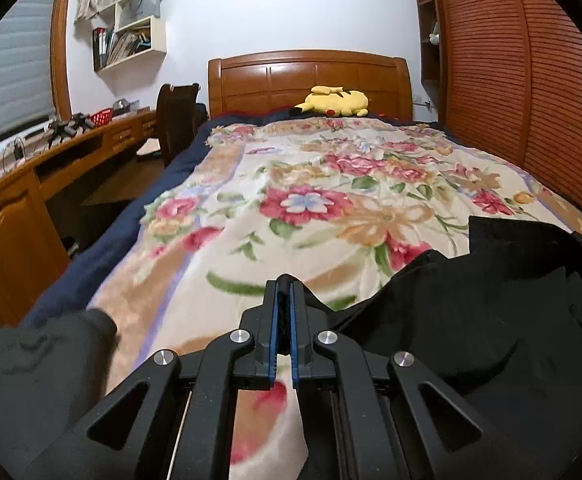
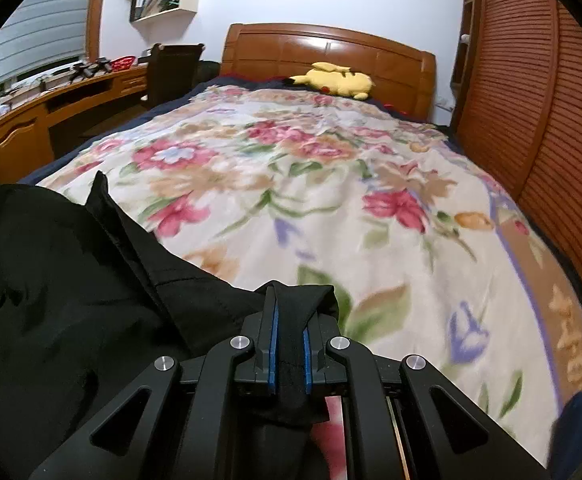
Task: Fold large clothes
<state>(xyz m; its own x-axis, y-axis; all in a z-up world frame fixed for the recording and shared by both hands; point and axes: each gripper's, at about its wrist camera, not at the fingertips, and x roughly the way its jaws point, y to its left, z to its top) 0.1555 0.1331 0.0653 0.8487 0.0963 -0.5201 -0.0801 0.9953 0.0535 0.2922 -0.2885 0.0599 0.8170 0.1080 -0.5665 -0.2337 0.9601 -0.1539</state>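
Black garment [image 2: 71, 280] | left hand-held gripper [image 1: 284, 280] clamped | right hand-held gripper [image 2: 290, 292] clamped

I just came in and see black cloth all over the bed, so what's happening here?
A person is working on a black garment with a handheld gripper in each hand, over a bed covered by a floral blanket. The right gripper has its jaws shut on a fold of the fabric, and the left gripper looks clamped on another edge. The cloth hangs between them, bunched and not yet folded. A yellow plush toy lies by the headboard.
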